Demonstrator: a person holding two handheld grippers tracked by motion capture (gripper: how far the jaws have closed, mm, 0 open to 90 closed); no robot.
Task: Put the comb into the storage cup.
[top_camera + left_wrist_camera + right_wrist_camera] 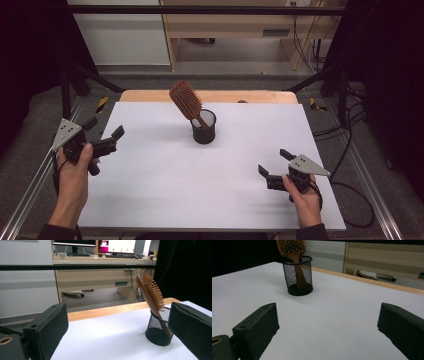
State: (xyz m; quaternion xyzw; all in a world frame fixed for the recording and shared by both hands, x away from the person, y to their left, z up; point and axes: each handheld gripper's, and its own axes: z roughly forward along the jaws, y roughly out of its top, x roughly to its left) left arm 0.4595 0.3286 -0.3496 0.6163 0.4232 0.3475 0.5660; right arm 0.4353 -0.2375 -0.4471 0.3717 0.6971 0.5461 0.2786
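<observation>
Black padded jaws gape wide on my left gripper (pixel 106 134) and my right gripper (pixel 275 162), both empty and well apart over the smooth white table (pixel 150 190). Beyond them, the wooden hairbrush (pixel 187 101) leans handle-down in the round black mesh cup (pixel 203 128). No lettering legible.

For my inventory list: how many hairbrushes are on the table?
1. The wooden hairbrush stands handle-down in the black mesh cup near the table's far middle, leaning toward the left. No other brush is visible.
</observation>
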